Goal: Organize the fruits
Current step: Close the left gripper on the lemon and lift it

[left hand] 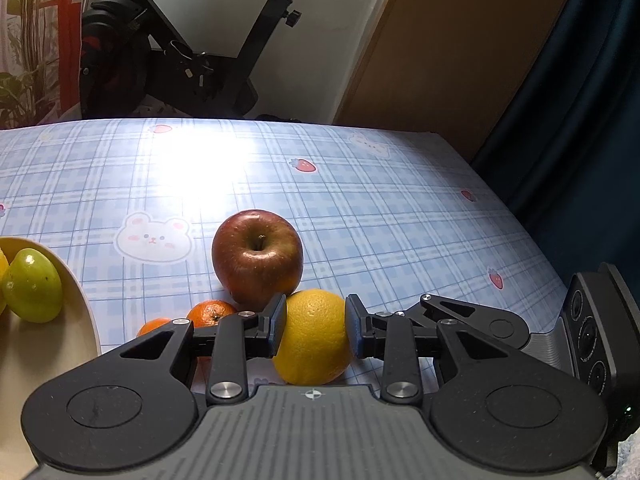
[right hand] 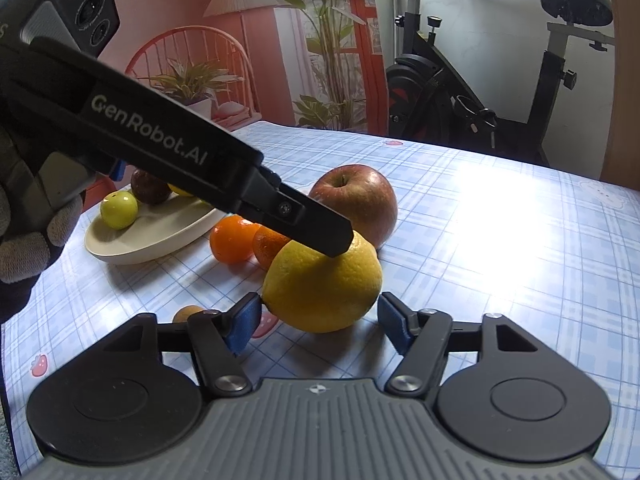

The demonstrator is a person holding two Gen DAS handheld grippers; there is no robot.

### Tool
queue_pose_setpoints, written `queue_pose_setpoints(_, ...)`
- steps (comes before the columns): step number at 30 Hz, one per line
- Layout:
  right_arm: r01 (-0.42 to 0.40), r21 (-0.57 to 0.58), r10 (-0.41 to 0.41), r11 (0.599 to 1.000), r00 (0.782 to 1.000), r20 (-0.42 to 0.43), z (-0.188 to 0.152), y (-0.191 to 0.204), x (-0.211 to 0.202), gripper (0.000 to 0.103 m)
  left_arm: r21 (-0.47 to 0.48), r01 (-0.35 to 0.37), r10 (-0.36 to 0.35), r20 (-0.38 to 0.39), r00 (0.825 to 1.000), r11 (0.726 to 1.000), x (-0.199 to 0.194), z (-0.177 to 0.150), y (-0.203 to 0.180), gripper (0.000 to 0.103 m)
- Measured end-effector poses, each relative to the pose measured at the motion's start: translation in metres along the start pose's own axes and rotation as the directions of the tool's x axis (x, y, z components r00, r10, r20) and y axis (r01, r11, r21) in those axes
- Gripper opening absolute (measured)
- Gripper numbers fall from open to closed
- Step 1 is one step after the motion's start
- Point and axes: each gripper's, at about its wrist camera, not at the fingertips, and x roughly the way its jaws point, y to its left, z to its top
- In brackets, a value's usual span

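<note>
Left gripper (left hand: 316, 330) is clamped on the yellow citrus (left hand: 311, 338), pads pressing both flanks. The citrus sits on the table (left hand: 400, 216), touching the red apple (left hand: 257, 261) behind it. Right gripper (right hand: 318, 322) has jaws apart flanking the same citrus; can't tell if its left pad touches, the right is clear.

My read: lift straight up before swinging, so the apple and the two mandarins (right hand: 234, 238) beside the citrus don't roll. Back the right gripper off first.

Cream bowl (right hand: 160, 236), beyond the mandarins from the citrus, holds a green fruit (right hand: 119, 209), a dark one and something yellow. There's room for more.
</note>
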Motion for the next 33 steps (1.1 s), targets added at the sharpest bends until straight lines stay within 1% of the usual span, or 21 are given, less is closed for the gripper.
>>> queue_pose_setpoints(5,0.0,0.001,0.0,1.0,1.0,0.001,0.0,0.001,0.0,0.066,0.0,-0.005,0.005,0.003,1.0,1.0,0.001,0.0,0.0,0.034)
queue_pose_setpoints(10,-0.003,0.004,0.003,1.0,1.0,0.002,-0.001,0.0,-0.001,0.066,0.028,-0.027,0.027,0.025,0.999,0.999,-0.001,-0.007,-0.008,0.034)
queue_pose_setpoints(13,-0.006,0.006,0.006,1.0,1.0,0.007,-0.001,0.001,-0.001,0.065,0.03,-0.042,0.041,0.035,0.999,0.999,-0.002,-0.009,-0.011,0.034)
queue_pose_setpoints(19,-0.015,0.009,0.015,1.0,1.0,0.021,-0.003,0.0,-0.006,0.064,0.076,-0.075,0.071,0.061,0.996,0.994,-0.008,-0.018,-0.021,0.034)
queue_pose_setpoints(26,-0.016,0.007,0.016,1.0,1.0,0.021,-0.003,0.0,-0.007,0.064,0.042,-0.053,0.051,0.049,0.998,0.998,-0.008,-0.014,-0.013,0.034)
queue_pose_setpoints(33,-0.019,0.015,0.019,1.0,1.0,0.016,-0.003,-0.003,-0.006,0.065,0.024,-0.05,0.049,0.05,0.998,0.998,-0.007,-0.014,-0.012,0.034)
